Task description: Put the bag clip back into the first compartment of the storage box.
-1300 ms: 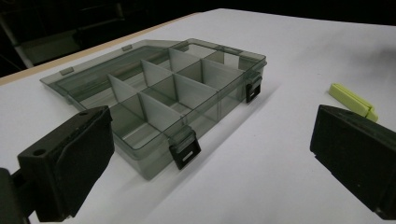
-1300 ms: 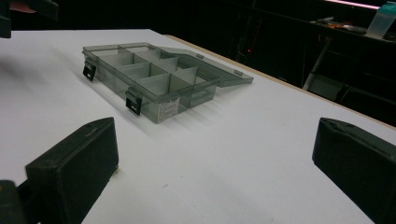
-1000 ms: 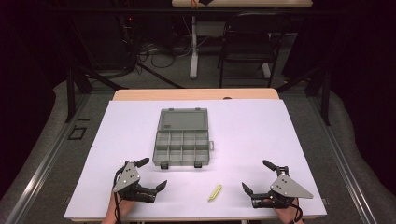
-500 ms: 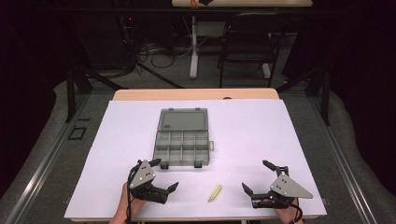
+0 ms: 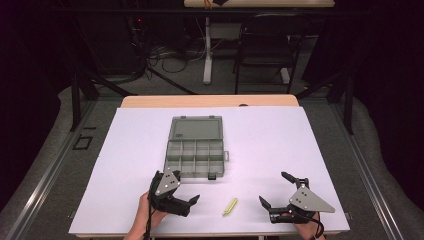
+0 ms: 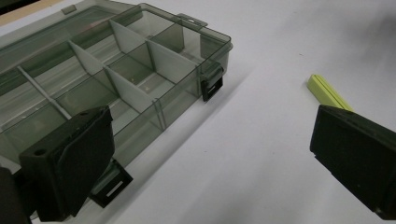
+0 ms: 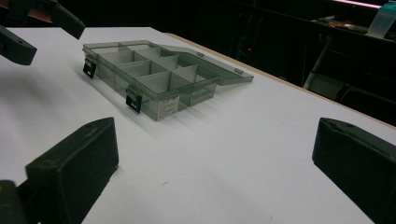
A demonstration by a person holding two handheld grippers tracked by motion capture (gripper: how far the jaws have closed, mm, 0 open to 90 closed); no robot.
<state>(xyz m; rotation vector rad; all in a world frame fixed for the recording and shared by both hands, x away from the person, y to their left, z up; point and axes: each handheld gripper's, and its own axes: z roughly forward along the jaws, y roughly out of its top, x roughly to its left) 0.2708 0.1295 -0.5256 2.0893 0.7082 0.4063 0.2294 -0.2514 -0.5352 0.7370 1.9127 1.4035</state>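
Organizer box [image 5: 196, 146] open mid-table [image 5: 280, 135], compartments look empty; yellow-green stick [image 5: 230, 206] lies near front edge, between both tools.
Left tool [image 5: 181, 194] spread, near box latch; right tool [image 5: 272, 192] spread, apart. Risk: thin flat stick skids from jaws; latch snag would shift box.

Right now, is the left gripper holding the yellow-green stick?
No: the left gripper is open and empty, and the yellow-green stick lies on the white table beside it.

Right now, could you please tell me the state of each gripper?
Left gripper: open, holding nothing.
Right gripper: open, holding nothing.
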